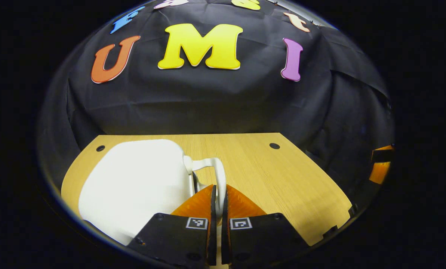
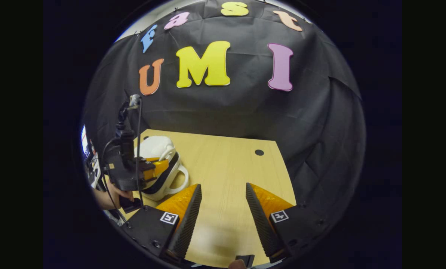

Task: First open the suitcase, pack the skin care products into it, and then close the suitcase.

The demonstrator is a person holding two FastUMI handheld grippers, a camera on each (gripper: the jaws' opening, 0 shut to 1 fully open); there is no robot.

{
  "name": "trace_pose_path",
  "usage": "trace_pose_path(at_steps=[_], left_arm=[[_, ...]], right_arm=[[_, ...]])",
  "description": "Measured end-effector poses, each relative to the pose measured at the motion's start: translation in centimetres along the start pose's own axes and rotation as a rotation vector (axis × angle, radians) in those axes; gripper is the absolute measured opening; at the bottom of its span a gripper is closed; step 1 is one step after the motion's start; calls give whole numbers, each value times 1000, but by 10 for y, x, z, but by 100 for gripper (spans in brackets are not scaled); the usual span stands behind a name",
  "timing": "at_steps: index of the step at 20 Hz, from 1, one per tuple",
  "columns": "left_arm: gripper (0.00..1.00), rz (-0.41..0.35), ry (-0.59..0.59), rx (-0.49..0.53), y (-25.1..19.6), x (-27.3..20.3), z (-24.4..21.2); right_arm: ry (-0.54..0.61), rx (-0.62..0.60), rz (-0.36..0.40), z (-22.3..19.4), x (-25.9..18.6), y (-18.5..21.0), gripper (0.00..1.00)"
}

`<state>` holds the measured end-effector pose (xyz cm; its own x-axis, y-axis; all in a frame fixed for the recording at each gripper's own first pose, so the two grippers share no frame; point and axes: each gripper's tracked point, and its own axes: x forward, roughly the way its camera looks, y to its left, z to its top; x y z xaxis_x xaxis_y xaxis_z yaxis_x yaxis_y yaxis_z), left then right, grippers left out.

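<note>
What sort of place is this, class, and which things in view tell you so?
Probably a staged recording booth, not a home: a black cloth wall backs a bare wooden table holding one small white suitcase, gripped by a handheld left gripper.

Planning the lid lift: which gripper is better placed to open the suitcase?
Left. The left gripper is shut on the white suitcase's handle; the right gripper is open above bare table.

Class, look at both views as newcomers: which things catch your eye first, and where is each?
The white suitcase lies on the left of the wooden table. The left gripper is shut on the suitcase's handle at its right side. In the right gripper view, the right gripper hangs open over bare tabletop.
</note>
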<state>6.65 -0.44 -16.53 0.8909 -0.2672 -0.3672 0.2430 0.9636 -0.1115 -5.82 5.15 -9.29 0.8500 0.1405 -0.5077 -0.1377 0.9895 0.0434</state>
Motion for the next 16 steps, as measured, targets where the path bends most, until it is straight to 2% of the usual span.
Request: trace_pose_path(at_steps=[5, 7, 8, 9, 10, 13, 14, 16], left_arm=[[9, 26, 54, 40, -8, 11, -24], [15, 27, 85, 32, -13, 11, -34], [28, 8, 89, 34, -20, 14, -34], [23, -21, 87, 29, -28, 16, -35], [35, -29, 88, 20, -31, 15, -32], [53, 0, 65, 13, -32, 5, -26], [69, 12, 44, 6, -33, -1, -17], [88, 36, -26, -6, -31, -16, 12]], right_arm=[[12, 5, 11, -4, 8, -8, 71], [16, 0, 17, -6, 11, -9, 71], [17, -4, 22, -5, 13, -8, 71], [18, -6, 28, -5, 15, -9, 71], [20, -8, 34, -5, 16, -10, 71], [9, -15, 47, 2, 20, -12, 69], [1, -13, 51, 5, 21, -11, 69], [-27, -9, 52, 15, 24, -9, 72]])
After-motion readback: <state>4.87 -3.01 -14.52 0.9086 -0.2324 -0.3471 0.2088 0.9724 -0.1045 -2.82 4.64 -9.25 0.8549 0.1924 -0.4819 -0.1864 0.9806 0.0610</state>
